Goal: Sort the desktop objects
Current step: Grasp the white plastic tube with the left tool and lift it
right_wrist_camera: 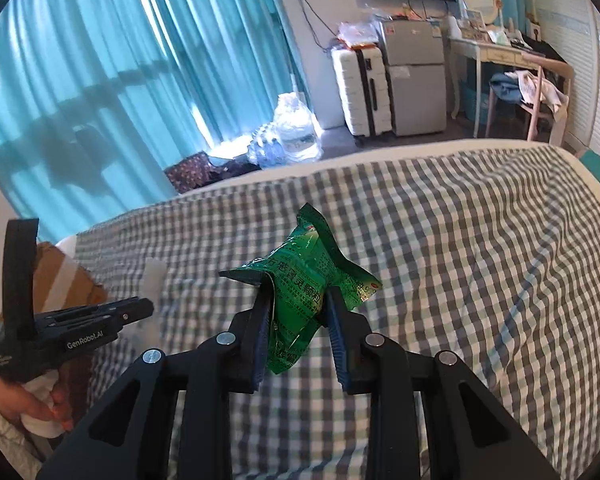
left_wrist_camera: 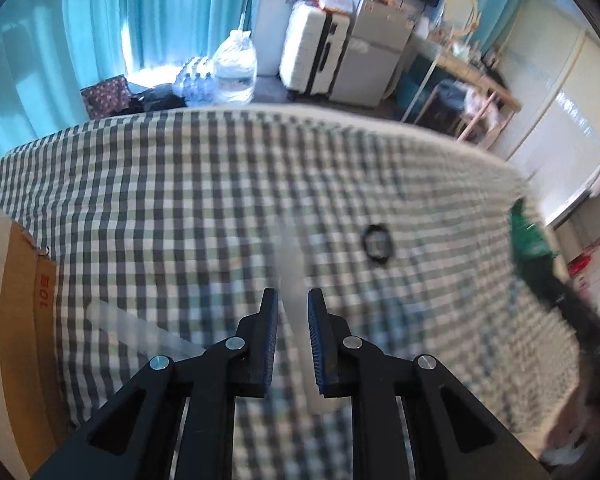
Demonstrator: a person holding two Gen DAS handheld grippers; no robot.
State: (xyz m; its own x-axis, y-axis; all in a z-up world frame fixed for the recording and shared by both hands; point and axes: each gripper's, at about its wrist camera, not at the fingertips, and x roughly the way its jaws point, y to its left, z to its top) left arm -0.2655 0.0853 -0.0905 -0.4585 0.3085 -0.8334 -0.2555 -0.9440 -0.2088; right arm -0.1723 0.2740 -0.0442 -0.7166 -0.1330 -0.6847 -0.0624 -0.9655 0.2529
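My right gripper (right_wrist_camera: 298,300) is shut on a green sachet packet (right_wrist_camera: 304,280) and holds it above the checked cloth (right_wrist_camera: 460,260). The packet and right gripper show blurred at the right edge of the left wrist view (left_wrist_camera: 528,232). My left gripper (left_wrist_camera: 293,312) is shut on a translucent white flat strip (left_wrist_camera: 296,268) that stands between its pads; it also shows in the right wrist view (right_wrist_camera: 156,276). A second translucent strip (left_wrist_camera: 140,330) lies on the cloth to the left. A small black ring-shaped object (left_wrist_camera: 377,245) lies on the cloth ahead.
A cardboard box (left_wrist_camera: 24,312) stands at the left edge of the checked surface, also seen in the right wrist view (right_wrist_camera: 64,280). Beyond the far edge are water bottles (left_wrist_camera: 236,68), a white suitcase (left_wrist_camera: 312,52), a small fridge (left_wrist_camera: 376,56) and a desk.
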